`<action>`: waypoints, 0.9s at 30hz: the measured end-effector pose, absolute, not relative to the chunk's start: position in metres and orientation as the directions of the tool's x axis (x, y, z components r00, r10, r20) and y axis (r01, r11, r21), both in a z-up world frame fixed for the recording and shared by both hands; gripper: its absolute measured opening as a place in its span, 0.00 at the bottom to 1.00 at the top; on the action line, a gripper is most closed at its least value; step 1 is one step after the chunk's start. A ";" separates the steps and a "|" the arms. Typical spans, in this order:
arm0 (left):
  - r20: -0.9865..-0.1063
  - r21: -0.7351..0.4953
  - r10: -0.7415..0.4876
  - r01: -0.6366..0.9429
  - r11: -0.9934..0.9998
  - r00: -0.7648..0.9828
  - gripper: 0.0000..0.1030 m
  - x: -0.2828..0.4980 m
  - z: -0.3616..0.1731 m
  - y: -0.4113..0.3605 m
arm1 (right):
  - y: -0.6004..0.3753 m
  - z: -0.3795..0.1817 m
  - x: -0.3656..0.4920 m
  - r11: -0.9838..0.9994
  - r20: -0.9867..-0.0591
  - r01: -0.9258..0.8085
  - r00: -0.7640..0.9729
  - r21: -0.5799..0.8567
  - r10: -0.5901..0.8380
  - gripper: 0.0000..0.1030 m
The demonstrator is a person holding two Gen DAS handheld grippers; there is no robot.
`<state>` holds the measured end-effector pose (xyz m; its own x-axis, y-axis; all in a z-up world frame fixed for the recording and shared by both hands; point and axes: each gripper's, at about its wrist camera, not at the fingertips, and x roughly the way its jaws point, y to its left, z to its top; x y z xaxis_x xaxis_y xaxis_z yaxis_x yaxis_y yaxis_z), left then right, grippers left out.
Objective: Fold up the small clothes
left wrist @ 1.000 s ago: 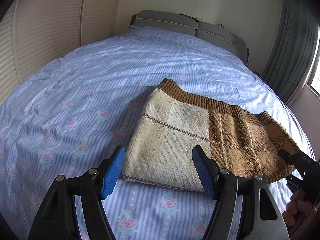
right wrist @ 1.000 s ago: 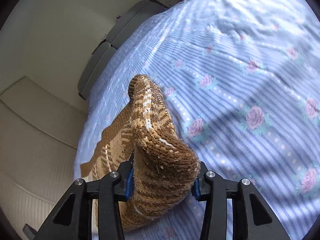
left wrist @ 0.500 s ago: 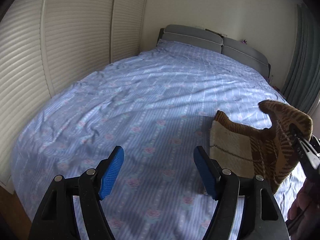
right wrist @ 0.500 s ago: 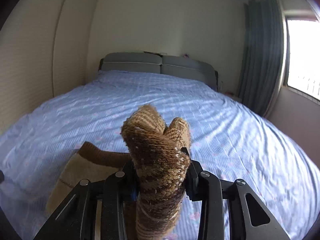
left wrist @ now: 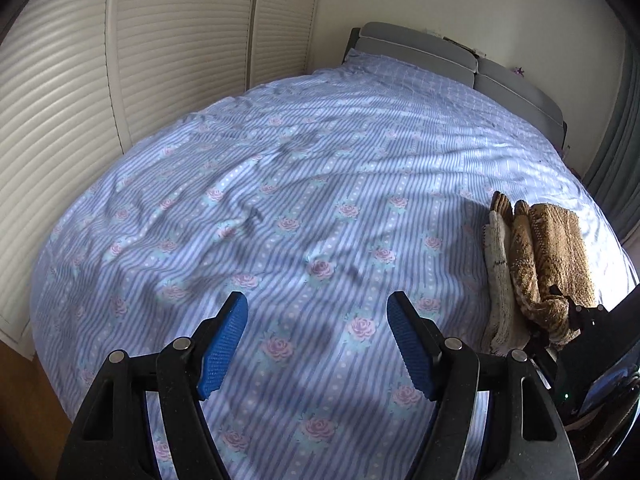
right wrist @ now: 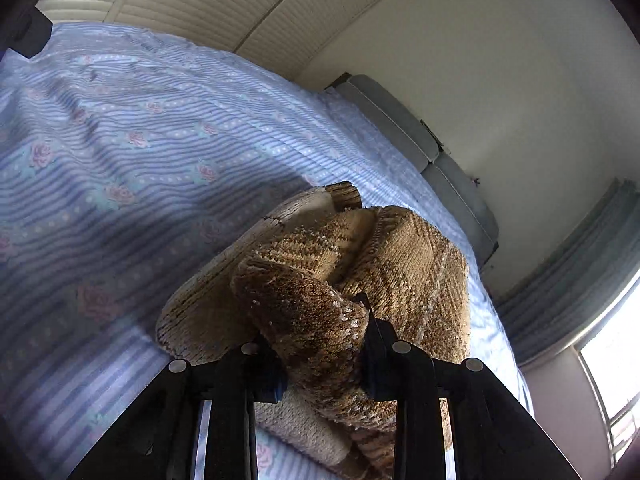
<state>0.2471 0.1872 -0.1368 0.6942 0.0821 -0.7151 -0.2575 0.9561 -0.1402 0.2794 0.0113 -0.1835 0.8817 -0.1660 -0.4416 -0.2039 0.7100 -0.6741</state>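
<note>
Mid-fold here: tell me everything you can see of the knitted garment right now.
The knitted garment is a chunky brown and cream plaid knit with a ribbed brown band. It lies bunched in thick folds on the striped floral bedsheet, near the bed's right side. A brown fold is pinched in the right hand-held gripper, whose jaws are closed on it. The cream layer sits at the left edge. The open left hand-held gripper does not touch it.

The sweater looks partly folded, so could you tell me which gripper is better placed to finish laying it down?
Right. The right gripper is already shut on the sweater, its folded layers resting on the bed. The left gripper is open, holds nothing, and sits off to the sweater's side.
</note>
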 end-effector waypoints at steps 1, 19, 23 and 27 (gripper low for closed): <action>-0.717 -0.140 0.077 -0.251 0.958 0.693 0.70 0.248 -0.137 0.186 | 0.010 -0.182 0.281 0.714 -0.444 -0.205 0.881 -0.670 -0.165 0.30; -0.655 -0.211 -0.276 0.180 0.961 0.704 0.70 0.323 -0.084 0.077 | -0.074 -0.107 0.231 0.947 -0.477 -0.179 0.878 -0.268 0.031 0.64; -0.676 -0.261 -0.363 0.253 0.932 0.641 0.62 0.368 -0.091 0.046 | -0.110 -0.100 0.226 0.978 -0.476 -0.128 0.879 -0.164 0.035 0.64; -0.728 -0.279 -0.398 0.290 0.916 0.558 0.35 0.413 -0.112 0.020 | -0.142 -0.097 0.230 0.994 -0.461 -0.045 0.888 -0.098 -0.006 0.64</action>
<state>0.4132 0.0201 -0.1122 0.5584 -0.3985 -0.7276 0.2896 0.9155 -0.2791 0.2297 -0.1420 -0.0965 0.8876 -0.0057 -0.4606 -0.0447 0.9941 -0.0984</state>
